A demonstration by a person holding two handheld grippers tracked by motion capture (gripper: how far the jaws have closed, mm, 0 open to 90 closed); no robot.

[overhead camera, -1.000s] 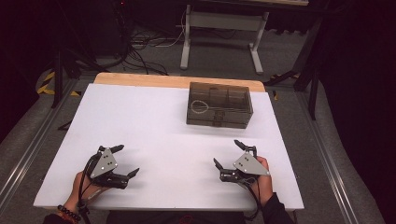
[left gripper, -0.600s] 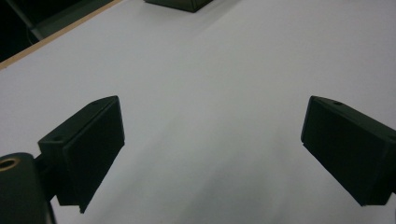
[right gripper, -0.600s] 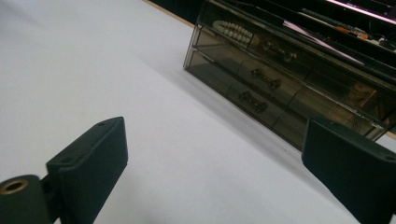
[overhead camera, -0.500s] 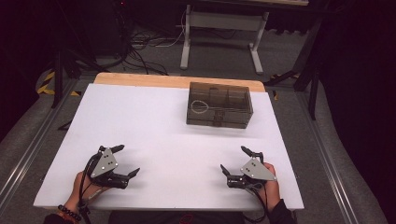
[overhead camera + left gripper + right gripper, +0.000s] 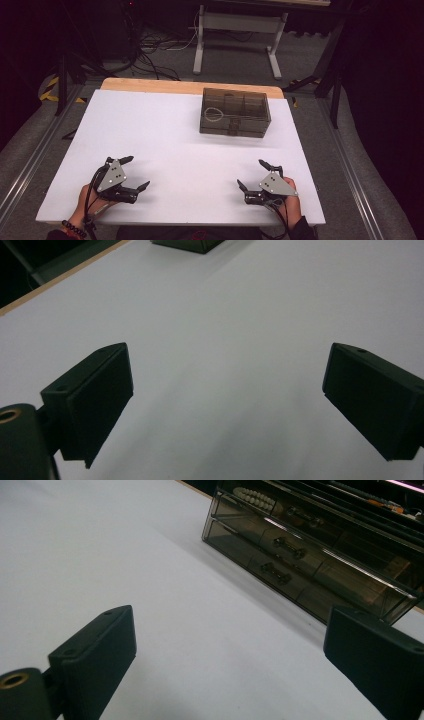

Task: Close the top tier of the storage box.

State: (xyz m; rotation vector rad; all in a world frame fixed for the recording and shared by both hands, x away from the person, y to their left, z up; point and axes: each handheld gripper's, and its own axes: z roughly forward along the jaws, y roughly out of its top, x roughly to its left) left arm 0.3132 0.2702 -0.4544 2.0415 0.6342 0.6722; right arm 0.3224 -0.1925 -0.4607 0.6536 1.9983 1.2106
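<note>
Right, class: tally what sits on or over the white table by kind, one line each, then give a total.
Hand-held tools: 2, the left tool and the right tool, both open and empty.
Smoky clear drawer boxes: 1, the drawer box at the table's far side.
Bead strings: 1, the bead string on the box.
Total: 4

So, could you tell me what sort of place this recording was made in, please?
Probably a lab or workshop set up for recording: a white-topped work table bearing one smoky translucent plastic drawer box, tangled black cables on the grey floor, and a white metal desk frame behind.
</note>
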